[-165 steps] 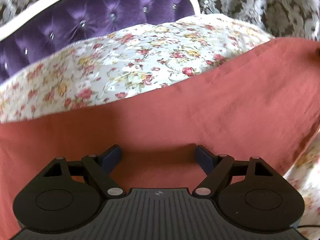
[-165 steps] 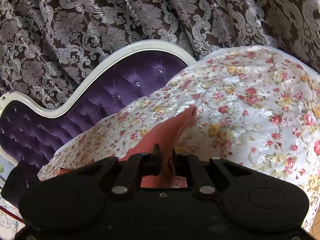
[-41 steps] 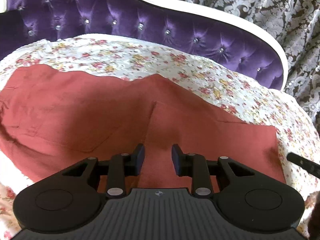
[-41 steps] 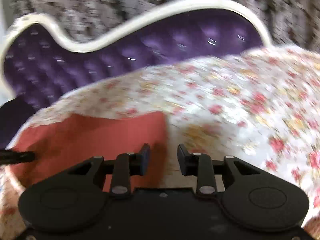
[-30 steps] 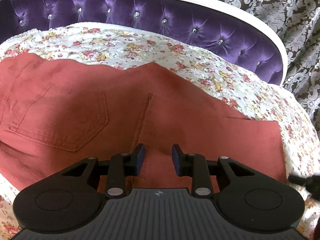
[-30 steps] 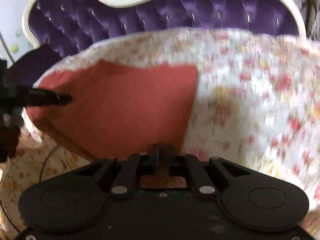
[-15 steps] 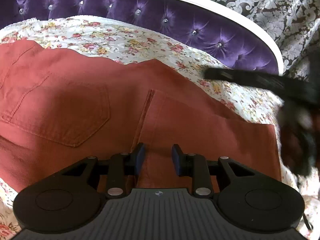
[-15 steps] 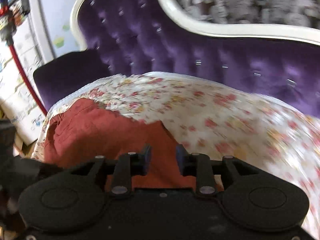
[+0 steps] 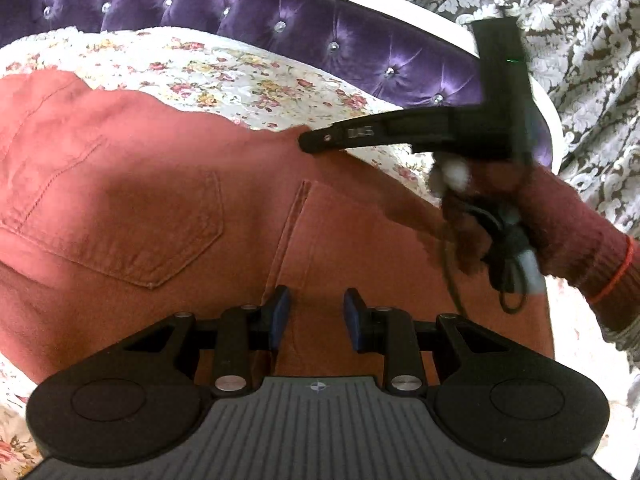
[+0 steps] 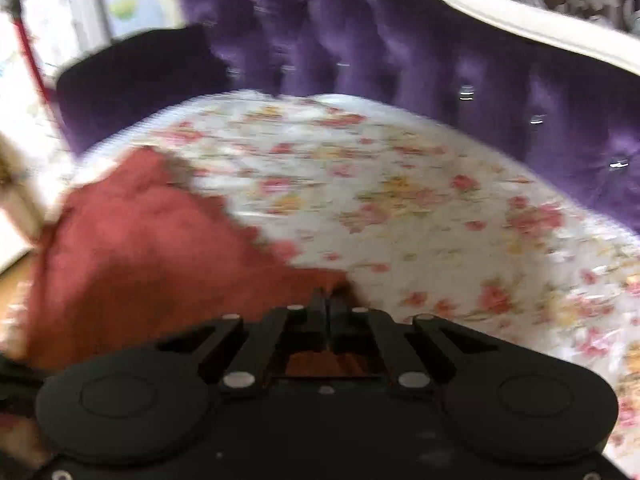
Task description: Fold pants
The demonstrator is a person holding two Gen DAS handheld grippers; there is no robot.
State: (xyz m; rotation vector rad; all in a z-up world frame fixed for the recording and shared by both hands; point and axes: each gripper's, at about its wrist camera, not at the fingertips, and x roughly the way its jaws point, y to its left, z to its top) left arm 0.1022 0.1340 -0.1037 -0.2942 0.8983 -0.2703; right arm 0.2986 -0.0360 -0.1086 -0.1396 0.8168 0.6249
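Note:
Rust-red pants (image 9: 168, 200) lie folded on the floral bedspread (image 9: 224, 68), back pocket up. My left gripper (image 9: 316, 316) hovers over their near part, partly open and empty. My right gripper (image 9: 308, 142) reaches in from the right in the left wrist view, its tip at the pants' far edge. In the blurred right wrist view my right gripper (image 10: 329, 304) has its jaws together at the far edge of the pants (image 10: 132, 256); whether cloth is pinched between them is not clear.
A purple tufted headboard (image 9: 280, 28) with a white frame (image 10: 508, 12) runs behind the bed. Patterned curtains (image 9: 580, 32) hang beyond it. A dark cushion (image 10: 136, 76) and a room edge show at the left of the right wrist view.
My right gripper swung left across the bed to the pants' far edge and its jaws closed. My left gripper stayed over the pants, still partly open.

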